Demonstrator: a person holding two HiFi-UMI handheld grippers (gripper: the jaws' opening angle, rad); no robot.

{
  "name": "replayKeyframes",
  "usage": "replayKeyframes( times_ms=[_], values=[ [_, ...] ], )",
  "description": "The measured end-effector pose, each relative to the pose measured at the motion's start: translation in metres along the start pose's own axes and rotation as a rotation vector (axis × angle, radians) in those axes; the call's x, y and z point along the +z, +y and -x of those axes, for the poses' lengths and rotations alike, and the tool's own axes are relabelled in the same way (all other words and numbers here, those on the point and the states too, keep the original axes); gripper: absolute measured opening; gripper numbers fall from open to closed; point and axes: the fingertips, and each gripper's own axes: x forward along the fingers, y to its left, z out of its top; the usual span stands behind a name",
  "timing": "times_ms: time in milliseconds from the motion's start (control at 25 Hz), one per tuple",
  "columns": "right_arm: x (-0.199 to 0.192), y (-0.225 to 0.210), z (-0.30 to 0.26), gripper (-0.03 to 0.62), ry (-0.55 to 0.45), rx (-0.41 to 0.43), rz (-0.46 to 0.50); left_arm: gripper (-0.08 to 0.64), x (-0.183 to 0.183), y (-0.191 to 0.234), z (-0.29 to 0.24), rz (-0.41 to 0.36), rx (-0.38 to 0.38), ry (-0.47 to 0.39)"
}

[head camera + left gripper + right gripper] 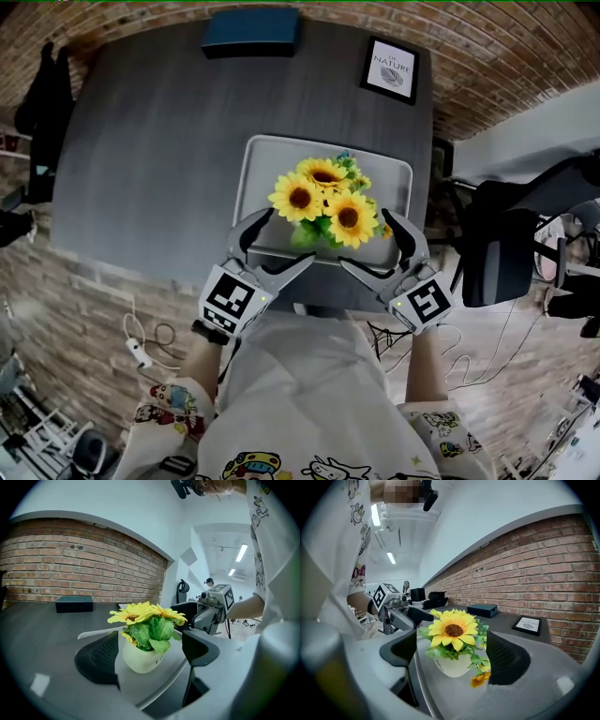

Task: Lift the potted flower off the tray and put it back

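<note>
Left gripper (289,237): lower centre, tilted slightly down, jaws wide apart around the pot.
Right gripper (366,241): opposite, same tilt, jaws likewise apart.
Potted flower (323,202): upright, blooms up, on tray (265,152), centre.

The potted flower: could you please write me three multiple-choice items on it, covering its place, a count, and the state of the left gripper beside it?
1. Where does the potted flower stand?
A. on the dark box
B. on the grey tray
C. on the floor
2. How many large yellow blooms show in the head view?
A. one
B. five
C. three
3. How do the jaws of the left gripper stand?
A. open, either side of the pot
B. shut on the tray's rim
C. shut and empty
Answers: 1 B, the pot sits on the tray's surface; 2 C, three sunflowers show from above; 3 A, the pads stand apart, the pot unsqueezed between them.
</note>
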Motion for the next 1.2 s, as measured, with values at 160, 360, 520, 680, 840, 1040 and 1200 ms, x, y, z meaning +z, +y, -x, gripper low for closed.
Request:
replayKeyframes(
  times_ms=[160,360,520,680,840,1040,1200],
  values=[
    [-0.013,0.000,-0.008,0.463,0.037,0.019,0.026,0.434,-0.008,0.004,-0.008,-0.051,0.002,0.028],
    [-0.023,0.001,-0.019,0.468,0.074,0.055,0.102,0.443,-0.024,0.004,-0.016,-0.072,-0.021,0.059],
    [-0.032,0.002,-0.030,0.469,0.090,0.082,0.122,0.446,-0.036,0.005,-0.023,-0.105,-0.038,0.080],
    [-0.039,0.001,-0.040,0.471,0.093,0.093,0.139,0.449,-0.045,0.009,-0.029,-0.119,-0.053,0.093],
    [-0.046,-0.002,-0.047,0.471,0.090,0.100,0.132,0.453,-0.050,0.013,-0.036,-0.125,-0.063,0.095],
    [-0.054,-0.006,-0.053,0.471,0.087,0.118,0.091,0.453,-0.053,0.019,-0.042,-0.142,-0.067,0.113],
    [-0.057,-0.010,-0.057,0.472,0.078,0.124,0.073,0.453,-0.054,0.022,-0.048,-0.152,-0.078,0.117]
  ],
)
